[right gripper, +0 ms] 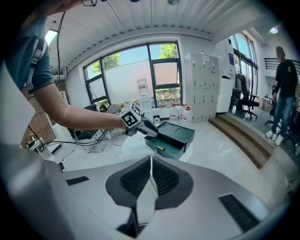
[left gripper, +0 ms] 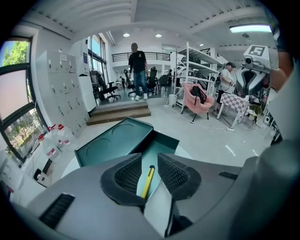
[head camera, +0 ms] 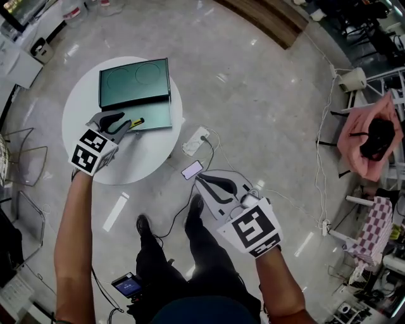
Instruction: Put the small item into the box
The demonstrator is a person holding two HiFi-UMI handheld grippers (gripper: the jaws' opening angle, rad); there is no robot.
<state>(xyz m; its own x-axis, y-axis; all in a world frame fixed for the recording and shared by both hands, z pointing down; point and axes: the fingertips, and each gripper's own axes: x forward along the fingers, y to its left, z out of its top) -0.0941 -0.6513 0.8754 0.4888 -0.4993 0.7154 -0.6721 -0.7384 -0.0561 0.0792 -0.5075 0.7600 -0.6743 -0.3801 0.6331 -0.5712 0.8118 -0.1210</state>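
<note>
A dark green box (head camera: pixel 134 82) stands open on the round white table (head camera: pixel 142 158), its lid with two circle marks tipped back and its tray (left gripper: pixel 161 146) in front. A yellow pen (head camera: pixel 137 121) lies in the tray's near left part. My left gripper (head camera: pixel 126 121) is at the tray's edge with the pen (left gripper: pixel 148 180) between its jaws, a gap showing on each side, so it is open. My right gripper (head camera: pixel 199 181) hovers over the floor right of the table, shut and empty. From the right gripper view the pen (right gripper: pixel 160 148) rests inside the box (right gripper: pixel 177 136).
On the floor by the table lie a white power strip (head camera: pixel 195 141), a phone (head camera: pixel 192 169) and cables. A pink chair (head camera: pixel 364 136) and a checkered one (head camera: pixel 373 228) stand at the right. Wooden steps (head camera: pixel 272 19) run along the top. My feet are under the right gripper.
</note>
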